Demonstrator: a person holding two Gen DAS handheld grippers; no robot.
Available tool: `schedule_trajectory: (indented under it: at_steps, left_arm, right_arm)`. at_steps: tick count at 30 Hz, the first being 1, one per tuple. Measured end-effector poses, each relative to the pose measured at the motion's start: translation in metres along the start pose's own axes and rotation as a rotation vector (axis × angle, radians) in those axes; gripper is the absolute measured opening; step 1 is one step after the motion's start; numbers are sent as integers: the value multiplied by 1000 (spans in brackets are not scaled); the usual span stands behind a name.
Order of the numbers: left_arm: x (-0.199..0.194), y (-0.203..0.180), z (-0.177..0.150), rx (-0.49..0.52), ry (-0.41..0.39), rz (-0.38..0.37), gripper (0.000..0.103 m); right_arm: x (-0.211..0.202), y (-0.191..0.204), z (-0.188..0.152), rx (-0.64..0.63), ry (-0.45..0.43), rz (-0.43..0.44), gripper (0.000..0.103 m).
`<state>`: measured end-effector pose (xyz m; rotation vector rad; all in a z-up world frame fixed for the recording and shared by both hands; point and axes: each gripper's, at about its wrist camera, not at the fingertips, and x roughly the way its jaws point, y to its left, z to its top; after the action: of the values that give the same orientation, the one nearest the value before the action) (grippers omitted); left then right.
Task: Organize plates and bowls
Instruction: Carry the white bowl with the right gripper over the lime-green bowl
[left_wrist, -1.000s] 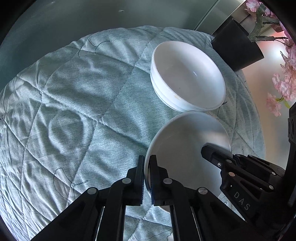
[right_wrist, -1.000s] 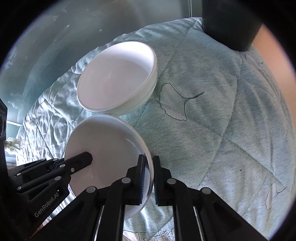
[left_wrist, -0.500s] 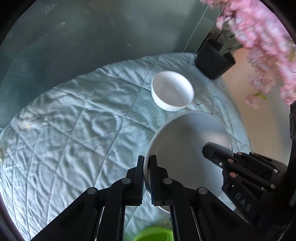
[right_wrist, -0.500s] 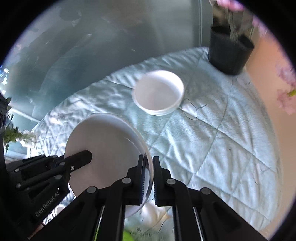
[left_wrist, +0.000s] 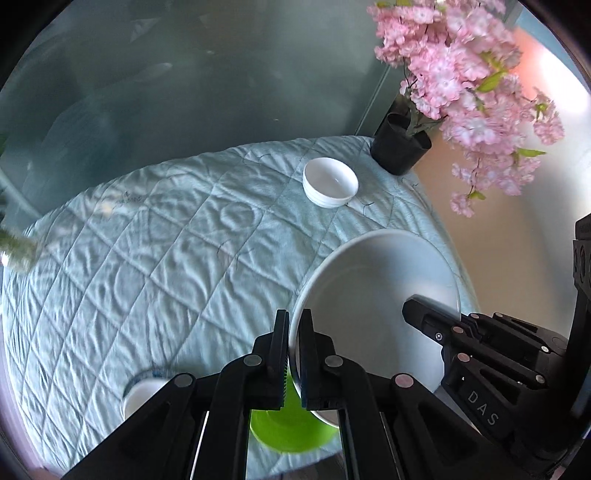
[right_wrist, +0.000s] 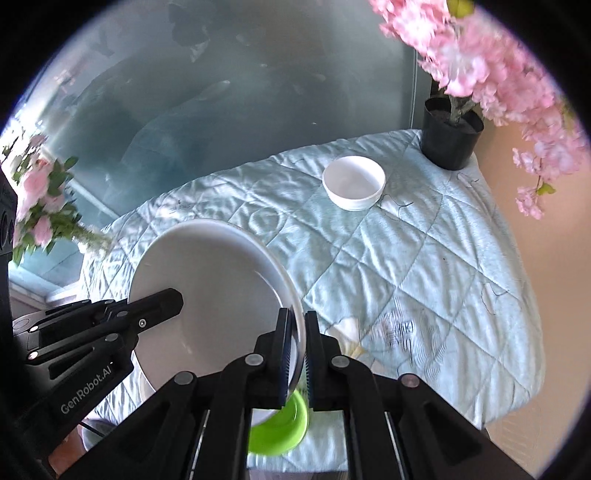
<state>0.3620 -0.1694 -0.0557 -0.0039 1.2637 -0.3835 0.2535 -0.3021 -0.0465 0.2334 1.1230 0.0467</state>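
A white plate (left_wrist: 373, 291) is held in the air between both grippers, high above the table. My left gripper (left_wrist: 292, 332) is shut on its left rim. My right gripper (right_wrist: 297, 332) is shut on its right rim; the plate also shows in the right wrist view (right_wrist: 218, 288). A stack of white bowls (left_wrist: 330, 181) stands far back on the table, near the pot, and shows in the right wrist view (right_wrist: 354, 182) too. A green bowl (left_wrist: 288, 428) lies below the plate, also seen in the right wrist view (right_wrist: 280, 428). Another white dish (left_wrist: 142, 397) lies at the near left.
A quilted pale blue cloth (left_wrist: 166, 258) covers the table. A black pot (left_wrist: 400, 146) with pink blossoms (left_wrist: 469, 92) stands at the far right corner. A second bunch of pink flowers (right_wrist: 40, 206) is at the left edge. A glass wall is behind the table.
Both grippers have lifted the plate up and pulled back toward the near side; the bowl stack now looks small and far, and the green bowl and near dish have come into view.
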Motion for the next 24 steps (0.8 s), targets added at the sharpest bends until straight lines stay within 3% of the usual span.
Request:
schedule_trajectory:
  at_steps: [11,24]
  left_arm:
    - [-49,10,-72,-70,-21,-32,1]
    - [-55,21,-129,-118,20,4,1]
  right_arm:
    - [-40,29,-48,-69,-23,-9,6]
    - [-38,43,-89,-96,29,16,5]
